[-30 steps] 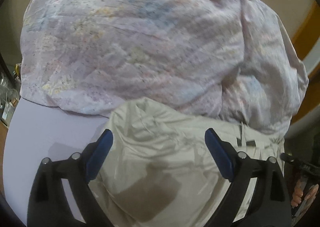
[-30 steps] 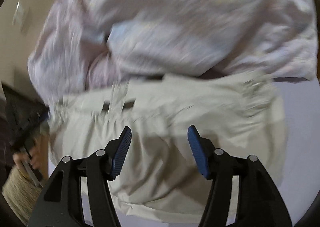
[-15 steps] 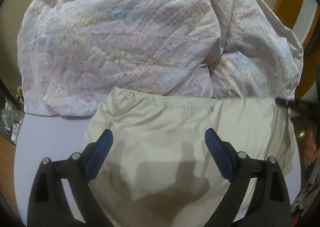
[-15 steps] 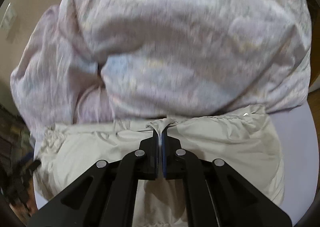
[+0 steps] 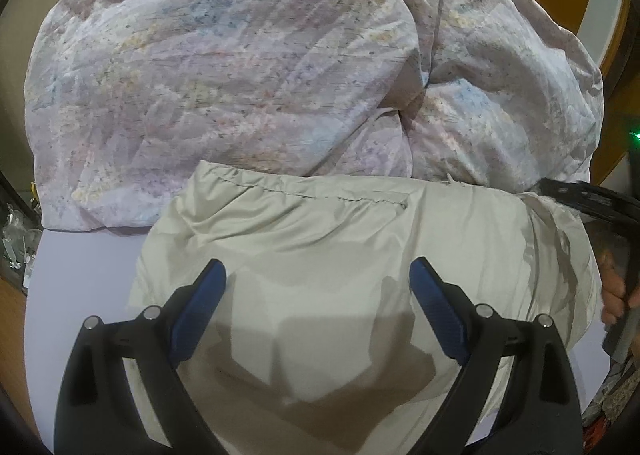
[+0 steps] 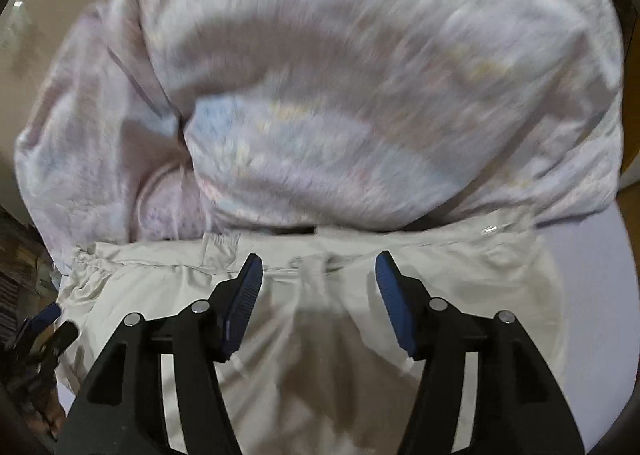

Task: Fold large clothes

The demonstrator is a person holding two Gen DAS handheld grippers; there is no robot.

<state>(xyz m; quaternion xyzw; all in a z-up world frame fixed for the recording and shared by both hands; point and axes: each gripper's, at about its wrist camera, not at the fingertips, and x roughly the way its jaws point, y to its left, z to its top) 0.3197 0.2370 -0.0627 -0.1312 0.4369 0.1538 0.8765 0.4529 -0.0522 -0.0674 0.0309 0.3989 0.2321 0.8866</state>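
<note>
The beige garment (image 5: 360, 239) lies on the lavender bed (image 5: 80, 295) against the quilt (image 5: 240, 75). Left gripper (image 5: 318, 311) open; right gripper (image 6: 319, 295) opening, empty. Between folds; next needs gripping an edge

Both wrist cams look steeply down from close above, side by side, sharing the beige garment (image 5: 340, 239) and quilt (image 6: 360, 95).

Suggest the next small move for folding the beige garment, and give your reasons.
Probably bring the right gripper down onto the beige garment's stitched far edge and pinch it. Its jaws are opening with nothing gripped, the left gripper hovers open too, and that edge lies against the patterned quilt.
</note>
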